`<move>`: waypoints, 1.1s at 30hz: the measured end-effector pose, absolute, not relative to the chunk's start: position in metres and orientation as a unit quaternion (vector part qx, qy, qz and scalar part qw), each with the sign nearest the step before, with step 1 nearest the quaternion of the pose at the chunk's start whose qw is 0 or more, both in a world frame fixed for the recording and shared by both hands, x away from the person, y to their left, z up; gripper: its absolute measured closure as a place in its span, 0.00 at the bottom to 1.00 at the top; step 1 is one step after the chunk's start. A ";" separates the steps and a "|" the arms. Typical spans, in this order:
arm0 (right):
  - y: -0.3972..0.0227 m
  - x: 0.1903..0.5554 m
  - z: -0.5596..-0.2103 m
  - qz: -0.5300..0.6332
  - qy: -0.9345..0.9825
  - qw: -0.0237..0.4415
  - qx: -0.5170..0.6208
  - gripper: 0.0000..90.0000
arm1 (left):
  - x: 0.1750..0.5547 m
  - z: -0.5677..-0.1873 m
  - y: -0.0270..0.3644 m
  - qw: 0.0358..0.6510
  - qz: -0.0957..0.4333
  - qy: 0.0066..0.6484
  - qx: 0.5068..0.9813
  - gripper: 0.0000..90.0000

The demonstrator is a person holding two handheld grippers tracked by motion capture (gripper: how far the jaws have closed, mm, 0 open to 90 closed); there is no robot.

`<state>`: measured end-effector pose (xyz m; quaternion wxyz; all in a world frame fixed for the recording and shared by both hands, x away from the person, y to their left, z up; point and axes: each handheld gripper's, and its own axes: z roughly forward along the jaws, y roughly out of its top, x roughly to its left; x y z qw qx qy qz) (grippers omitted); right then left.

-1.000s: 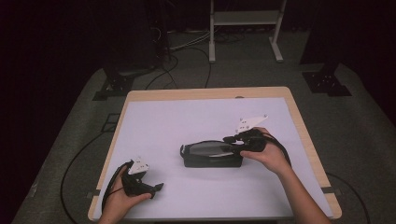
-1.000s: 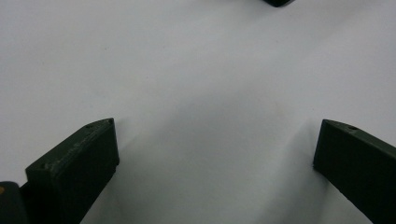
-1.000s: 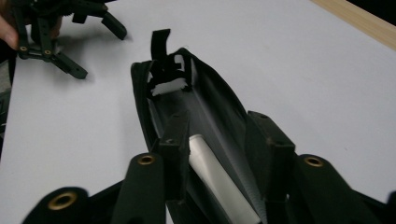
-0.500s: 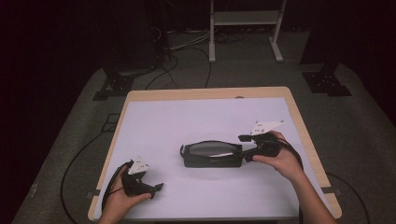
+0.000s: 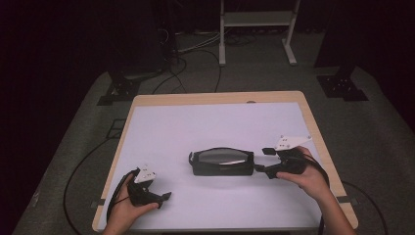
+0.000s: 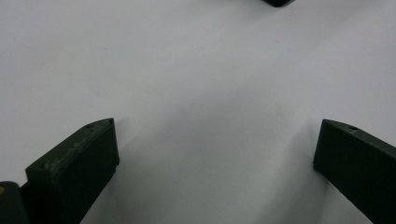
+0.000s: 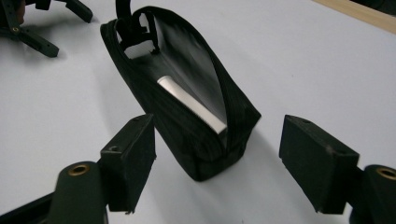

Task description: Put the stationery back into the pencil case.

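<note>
Pouch: a black zippered soft case lying near the centre of the surface, long axis running from 9 o'clock to 3 o'clock, zip open along the top.
Contents: a pale flat strip lies inside the open mouth; what it is I cannot tell.
Right tool: at 3 o'clock of the pouch, just beside its end; its jaws have just been opening and now stand apart. In the right gripper view the pouch end sits between them, with no pad pressing on it.
Left tool: at 7 o'clock of the pouch, well apart from it, low over bare surface; jaws wide apart, nothing between them.
Handling: the pouch looks like light fabric that is soft and collapsible, so it probably sags or folds if pinched at 1 wall. The woven cloth should grip well, not slip.
Where to hold: the stitched end seam nearest the right tool, or the loop at the far end, looks firmest. Pinching across the open mouth risks closing it over the strip.
</note>
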<state>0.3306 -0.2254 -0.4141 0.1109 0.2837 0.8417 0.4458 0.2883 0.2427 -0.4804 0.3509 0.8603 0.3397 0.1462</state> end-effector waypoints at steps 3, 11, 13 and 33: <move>-0.233 0.326 -0.418 0.445 0.840 0.110 0.292 0.27 | 0.288 -0.480 0.243 0.351 0.146 0.340 0.860 0.00; -0.249 0.314 -0.429 0.437 0.838 0.113 0.305 0.26 | 0.288 -0.480 0.243 0.351 0.146 0.340 0.860 0.00; -0.253 0.311 -0.433 0.431 0.840 0.115 0.311 0.25 | 0.288 -0.480 0.243 0.351 0.146 0.340 0.860 0.00; -0.284 0.281 -0.469 0.388 0.844 0.115 0.353 0.20 | 0.288 -0.480 0.243 0.351 0.146 0.340 0.860 0.00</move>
